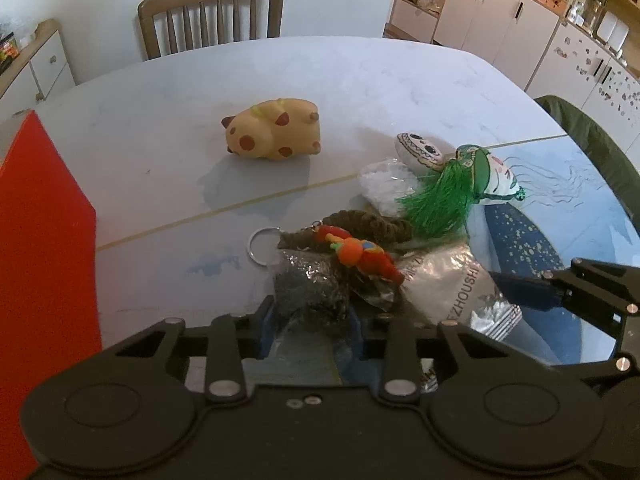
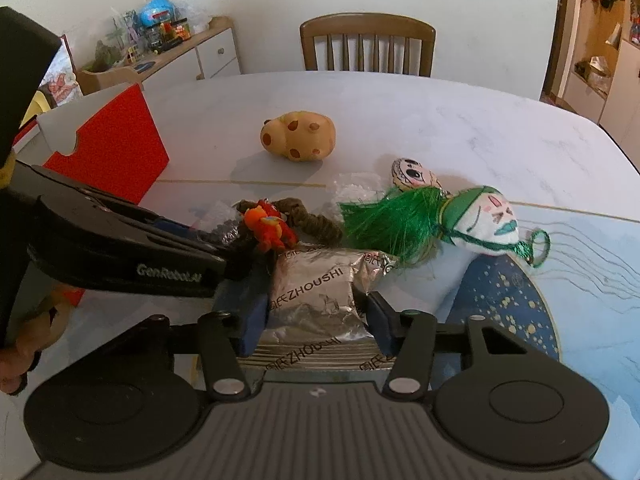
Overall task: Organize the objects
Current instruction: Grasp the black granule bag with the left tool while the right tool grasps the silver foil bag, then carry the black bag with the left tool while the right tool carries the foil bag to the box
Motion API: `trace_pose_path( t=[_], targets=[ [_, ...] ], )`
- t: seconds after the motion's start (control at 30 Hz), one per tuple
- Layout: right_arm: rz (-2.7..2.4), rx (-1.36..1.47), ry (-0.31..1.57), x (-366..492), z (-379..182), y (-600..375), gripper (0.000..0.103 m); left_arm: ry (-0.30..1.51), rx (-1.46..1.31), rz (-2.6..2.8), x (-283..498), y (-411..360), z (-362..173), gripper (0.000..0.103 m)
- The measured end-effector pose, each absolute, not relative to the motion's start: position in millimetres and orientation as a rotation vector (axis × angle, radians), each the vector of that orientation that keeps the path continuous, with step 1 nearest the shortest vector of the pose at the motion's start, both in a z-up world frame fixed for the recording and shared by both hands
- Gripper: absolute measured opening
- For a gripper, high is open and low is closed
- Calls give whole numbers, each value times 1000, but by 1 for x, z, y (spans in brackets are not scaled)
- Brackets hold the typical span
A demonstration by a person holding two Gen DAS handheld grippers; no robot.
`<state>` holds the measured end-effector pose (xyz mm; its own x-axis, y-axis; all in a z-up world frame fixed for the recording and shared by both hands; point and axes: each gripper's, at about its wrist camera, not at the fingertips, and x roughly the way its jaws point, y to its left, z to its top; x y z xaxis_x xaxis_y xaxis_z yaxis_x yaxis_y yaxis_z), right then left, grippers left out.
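Between the blue pads of the right gripper a silver foil packet marked ZHOUSHI is enclosed, with the jaws spread around it; whether it is actually pinched cannot be told. To its left, the left gripper is set around a dark glittery pouch, its grip equally uncertain. Just ahead of both, an orange-red plush keychain is laid across a brown braided cord. Further ahead to the right, a green-tasselled white sachet and a smaller painted sachet are seen. Beyond them, a spotted yellow pig toy is lying on the table, and a red box is placed at far left.
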<state>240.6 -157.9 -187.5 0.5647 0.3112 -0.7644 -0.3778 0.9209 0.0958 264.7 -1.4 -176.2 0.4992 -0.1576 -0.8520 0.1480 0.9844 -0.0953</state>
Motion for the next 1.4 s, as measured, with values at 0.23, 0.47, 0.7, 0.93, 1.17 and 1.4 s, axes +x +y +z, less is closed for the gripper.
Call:
trace_pose_path(
  t=[0.23,0.47,0.7,0.93,1.17,1.4],
  targets=[
    [396,-48,874,224,-174,-178,52,1027,-48,-185,254,8,-167,34],
    [406,-40,844,206,-157,-183,41,1013,-78,-201,238,12,-151,33],
    [443,-51,894,193,-161,-180,41,1001,-81,-238,215,10,-137,34],
    [432,-15,938,193,-171,-177,57,1008,-89,-244,199,15,-134,34],
    [394,-24,964,193,-179,-168,67,1013,-108,-230,188,25,-133,34],
    [370,-83,968,192,-183,-160,63,995,-106,-240,180,27,-124,34]
  ],
)
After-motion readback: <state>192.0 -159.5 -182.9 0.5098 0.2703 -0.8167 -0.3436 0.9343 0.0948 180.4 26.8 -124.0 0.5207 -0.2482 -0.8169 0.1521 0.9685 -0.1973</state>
